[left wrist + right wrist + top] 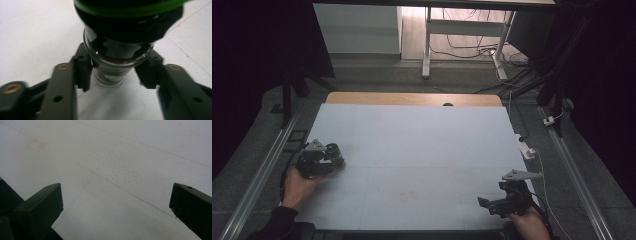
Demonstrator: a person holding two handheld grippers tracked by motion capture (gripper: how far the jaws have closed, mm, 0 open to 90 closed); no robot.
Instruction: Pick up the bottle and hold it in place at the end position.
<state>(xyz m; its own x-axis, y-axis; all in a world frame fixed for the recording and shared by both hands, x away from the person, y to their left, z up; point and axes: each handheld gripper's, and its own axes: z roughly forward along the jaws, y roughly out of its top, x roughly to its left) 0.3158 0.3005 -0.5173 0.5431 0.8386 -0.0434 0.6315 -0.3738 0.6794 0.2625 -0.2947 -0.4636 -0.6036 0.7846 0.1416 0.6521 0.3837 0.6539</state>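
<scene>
clearly, the left gripper [113, 75] is clamped on a small glass jar [117, 50], its two black jaws pressing the jar's narrow part from either side. the jar looks dark inside, with a brownish line near the glass rim, but what fills it cannot be told. a green band crosses the top of the left gripper view, cut off by the frame edge and blurred. in the high view the jar [333, 150] sits at the left side of the white table [422, 150], just ahead of the person's left hand [299, 187]. the right gripper [116, 202] hangs over bare table near the right corner, jaws spread wide with nothing between them.
</scene>
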